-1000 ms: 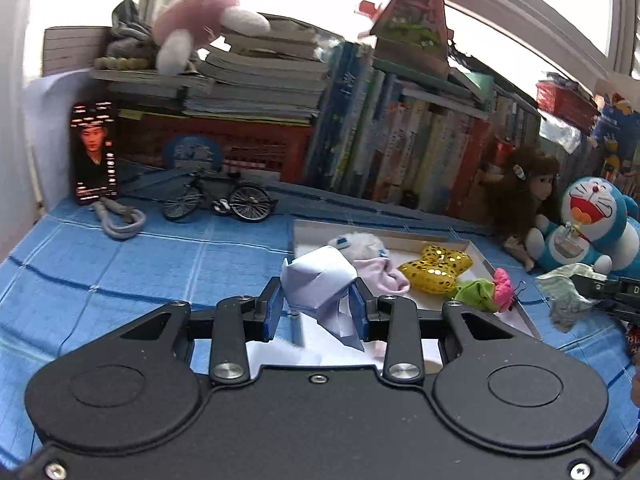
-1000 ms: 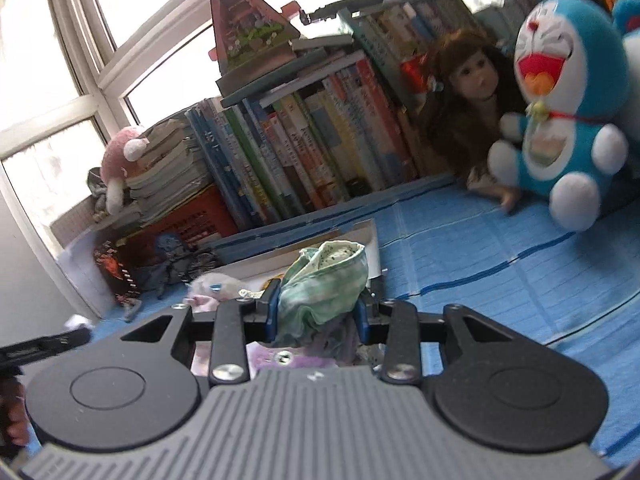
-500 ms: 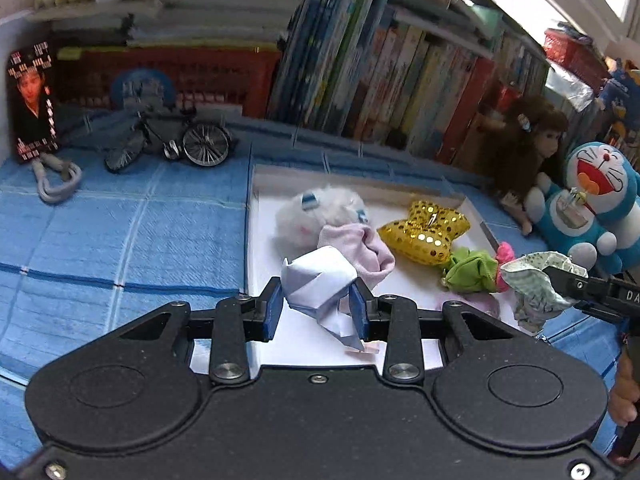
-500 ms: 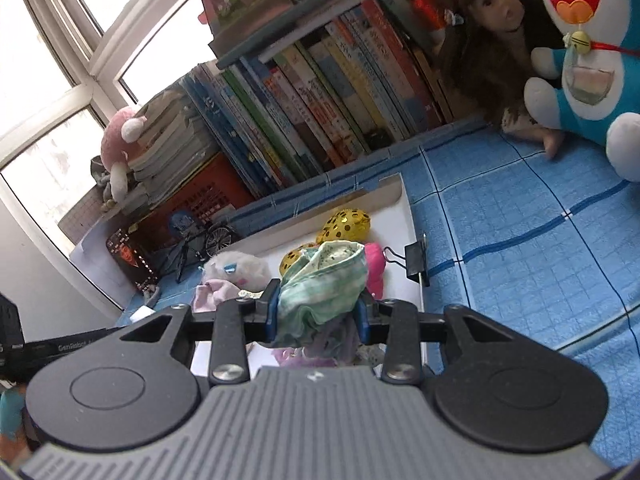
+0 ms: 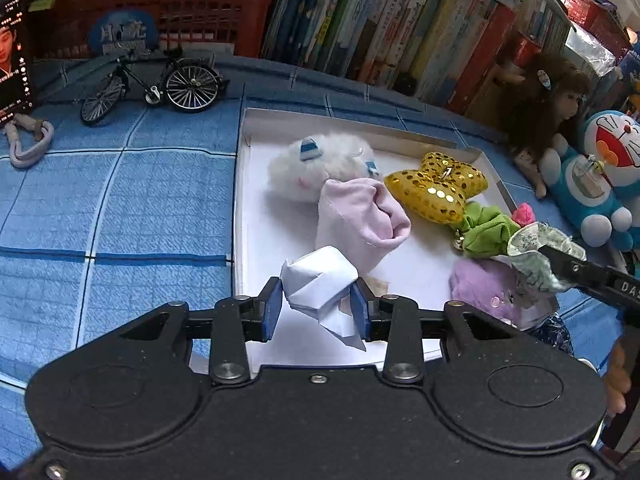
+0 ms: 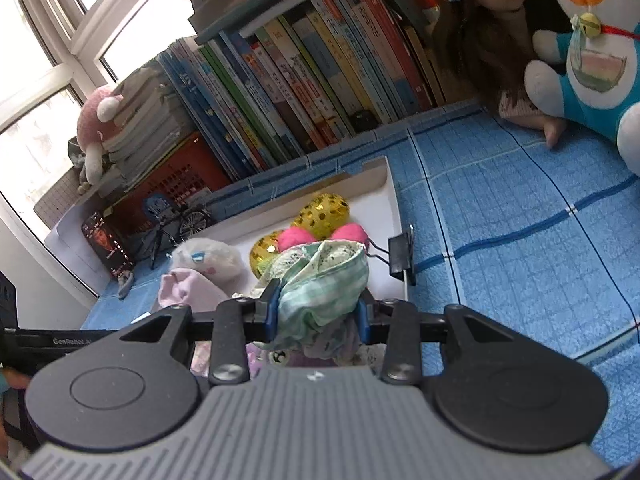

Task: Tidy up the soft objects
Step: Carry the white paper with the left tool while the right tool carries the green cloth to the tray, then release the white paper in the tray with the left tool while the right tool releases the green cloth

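Note:
My left gripper (image 5: 316,312) is shut on a pale lavender-white cloth bundle (image 5: 318,282), held over the near edge of a shallow white tray (image 5: 241,200). In the tray lie a white fluffy plush (image 5: 308,162), a pink cloth (image 5: 356,220), a gold sequin bow (image 5: 438,186), a green scrunchie (image 5: 482,228) and a purple plush (image 5: 484,286). My right gripper (image 6: 318,314) is shut on a green checked cloth (image 6: 324,284) over the tray's right side (image 6: 394,216); it also shows in the left wrist view (image 5: 536,256).
A row of books (image 5: 400,28) and a red crate (image 5: 160,12) line the back. A model bicycle (image 5: 152,84) and a phone (image 5: 14,60) stand at left. A doll (image 5: 548,96) and a Doraemon plush (image 5: 600,176) sit at right. A binder clip (image 6: 400,258) grips the tray edge.
Both grippers have moved forward and lower over the tray, each still holding its cloth. The tray and its contents now look closer.

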`<state>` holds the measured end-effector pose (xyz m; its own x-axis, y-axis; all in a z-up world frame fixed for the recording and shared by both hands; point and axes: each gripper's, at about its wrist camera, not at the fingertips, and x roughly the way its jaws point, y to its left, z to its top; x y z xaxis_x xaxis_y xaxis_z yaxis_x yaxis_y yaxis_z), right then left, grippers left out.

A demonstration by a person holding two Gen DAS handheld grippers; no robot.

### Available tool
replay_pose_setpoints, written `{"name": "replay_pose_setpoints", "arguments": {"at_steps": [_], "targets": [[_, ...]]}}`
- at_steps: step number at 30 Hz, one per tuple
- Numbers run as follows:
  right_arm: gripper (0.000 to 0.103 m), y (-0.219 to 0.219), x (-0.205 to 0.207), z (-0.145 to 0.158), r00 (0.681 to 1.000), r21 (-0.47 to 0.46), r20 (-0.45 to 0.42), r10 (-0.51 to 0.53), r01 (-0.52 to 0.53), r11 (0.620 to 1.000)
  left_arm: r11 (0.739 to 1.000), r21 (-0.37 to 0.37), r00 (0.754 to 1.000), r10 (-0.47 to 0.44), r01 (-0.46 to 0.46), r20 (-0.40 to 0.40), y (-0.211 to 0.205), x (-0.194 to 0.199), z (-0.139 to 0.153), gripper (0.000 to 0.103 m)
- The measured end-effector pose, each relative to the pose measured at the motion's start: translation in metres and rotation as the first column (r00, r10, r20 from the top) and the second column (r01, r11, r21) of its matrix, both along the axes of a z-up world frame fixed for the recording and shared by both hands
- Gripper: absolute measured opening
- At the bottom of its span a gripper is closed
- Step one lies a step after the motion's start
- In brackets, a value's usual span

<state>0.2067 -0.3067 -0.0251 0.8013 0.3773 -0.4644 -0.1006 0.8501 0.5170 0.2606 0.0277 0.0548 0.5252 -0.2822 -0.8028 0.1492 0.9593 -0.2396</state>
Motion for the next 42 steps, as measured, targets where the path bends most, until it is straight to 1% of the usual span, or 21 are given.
{"name": "replay_pose_setpoints", "arguments": {"at_steps": [6, 11, 15, 17, 19, 21, 28, 29, 30, 32, 35, 40, 42], "targets": [[0.042, -0.004, 0.0, -0.006, 1.0, 0.016, -0.013, 0.0, 0.001, 1.0, 1.0, 0.003, 1.0, 0.011, -0.011, -0.02, -0.002, 0.007, -0.003, 0.035], [0.043, -0.004, 0.001, -0.005, 1.0, 0.011, -0.014, 0.006, -0.006, 1.0, 0.999, 0.035, 0.999, 0.021, -0.02, -0.027, -0.005, 0.009, -0.007, 0.036], [0.046, -0.004, 0.003, -0.006, 1.0, 0.011, -0.015, 0.02, -0.02, 1.0, 0.999, 0.03, 0.999, 0.03, -0.029, -0.029, -0.005, 0.009, -0.008, 0.042], [0.05, -0.004, 0.003, -0.005, 1.0, 0.016, -0.013, 0.024, -0.024, 1.0, 0.999, 0.027, 0.999, 0.033, -0.032, -0.028, -0.004, 0.009, -0.007, 0.044], [0.051, -0.004, 0.003, -0.005, 1.0, 0.025, -0.011, 0.027, -0.026, 0.999, 0.999, 0.021, 0.999, 0.035, -0.035, -0.026, -0.002, 0.008, -0.004, 0.047], [0.055, -0.004, 0.003, -0.004, 1.0, 0.024, -0.009, 0.028, -0.028, 0.999, 0.999, 0.013, 0.999, 0.039, -0.039, -0.02, -0.001, 0.006, -0.002, 0.053], [0.069, -0.006, -0.006, 0.001, 0.999, 0.012, 0.011, 0.033, -0.033, 0.999, 0.999, -0.001, 0.999, 0.045, -0.045, 0.018, 0.005, -0.004, 0.009, 0.056], [0.07, -0.008, -0.007, 0.003, 0.999, 0.011, 0.015, 0.034, -0.034, 0.999, 0.999, 0.001, 0.999, 0.045, -0.045, 0.027, 0.005, -0.006, 0.011, 0.058], [0.07, -0.008, -0.008, 0.005, 0.999, 0.01, 0.021, 0.036, -0.036, 0.999, 0.999, 0.005, 0.998, 0.045, -0.045, 0.038, 0.006, -0.009, 0.013, 0.062], [0.073, -0.01, -0.012, 0.008, 0.999, 0.012, 0.034, 0.039, -0.039, 0.999, 0.999, 0.011, 0.997, 0.046, -0.046, 0.061, 0.006, -0.014, 0.017, 0.067], [0.076, -0.012, -0.018, 0.014, 0.998, 0.017, 0.054, 0.042, -0.043, 0.999, 0.999, 0.017, 0.995, 0.045, -0.046, 0.092, 0.008, -0.023, 0.023, 0.068], [0.079, -0.015, -0.032, 0.022, 0.995, 0.012, 0.088, 0.048, -0.049, 0.999, 0.999, 0.0, 0.991, 0.047, -0.047, 0.124, 0.016, -0.037, 0.033, 0.072], [0.079, -0.015, -0.039, 0.025, 0.994, 0.003, 0.103, 0.048, -0.049, 0.999, 0.999, 0.009, 0.989, 0.044, -0.046, 0.143, 0.018, -0.044, 0.036, 0.072]]}}
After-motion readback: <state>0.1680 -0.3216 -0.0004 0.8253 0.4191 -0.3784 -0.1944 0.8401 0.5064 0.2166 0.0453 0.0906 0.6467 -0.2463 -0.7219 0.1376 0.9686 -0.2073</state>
